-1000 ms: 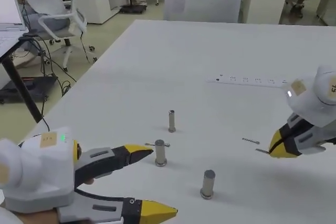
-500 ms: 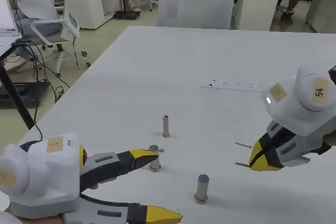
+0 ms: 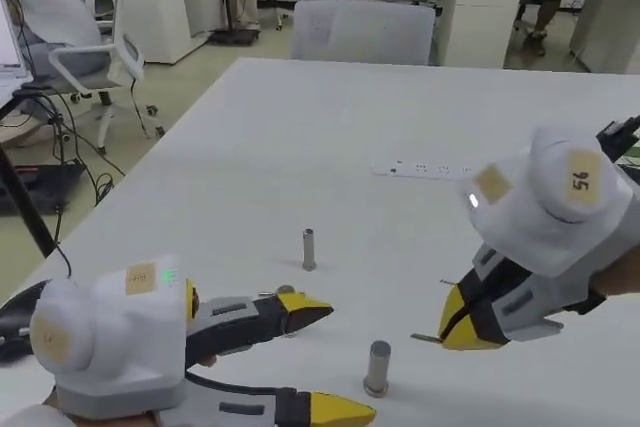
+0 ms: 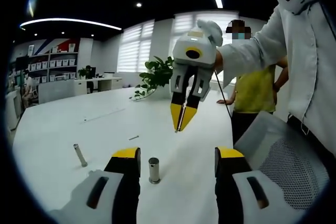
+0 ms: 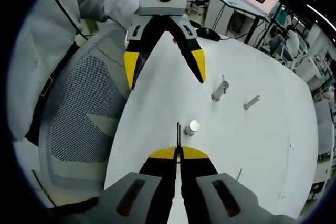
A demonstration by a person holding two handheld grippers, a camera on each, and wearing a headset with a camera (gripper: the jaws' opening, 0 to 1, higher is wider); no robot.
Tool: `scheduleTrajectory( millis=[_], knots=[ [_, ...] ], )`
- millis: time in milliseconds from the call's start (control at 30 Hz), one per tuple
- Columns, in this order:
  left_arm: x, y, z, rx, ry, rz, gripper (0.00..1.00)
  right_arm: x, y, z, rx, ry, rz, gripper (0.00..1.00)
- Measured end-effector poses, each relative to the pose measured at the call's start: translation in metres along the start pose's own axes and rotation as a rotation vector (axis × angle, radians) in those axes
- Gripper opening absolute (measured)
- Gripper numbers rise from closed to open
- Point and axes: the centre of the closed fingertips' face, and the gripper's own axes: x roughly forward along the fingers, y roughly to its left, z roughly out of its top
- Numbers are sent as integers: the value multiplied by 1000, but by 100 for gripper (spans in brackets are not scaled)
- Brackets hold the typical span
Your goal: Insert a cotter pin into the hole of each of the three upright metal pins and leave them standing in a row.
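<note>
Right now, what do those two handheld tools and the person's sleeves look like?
Both the left gripper and the right gripper have rounded white housings, dark grey jaws and yellow tips. The right one carries a tan sticker reading 56; the left shows a small green light. The sleeves are white.

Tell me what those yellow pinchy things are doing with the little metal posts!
A person holds a gripper in each hand over a white table. The right gripper is shut on a thin cotter pin, close to the nearest metal pin, which has none. The left gripper is open beside the middle metal pin, which has a cotter pin through it. The far metal pin stands bare, and a spare cotter pin lies on the table.
</note>
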Motion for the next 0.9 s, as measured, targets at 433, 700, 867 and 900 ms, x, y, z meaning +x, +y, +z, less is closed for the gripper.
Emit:
scheduleTrajectory(
  millis=[433,700,867,900],
  knots=[
    [13,-12,1,62,19,-38,37,-2,14,19,-4,-1,26,2],
    [22,-20,1,138,39,-65,25,2,23,26,-8,9,54,2],
    [24,-23,1,148,44,-81,22,3,25,28,-11,12,64,2],
    [24,-23,1,150,45,-83,21,3,26,28,-10,12,66,2]
  ],
)
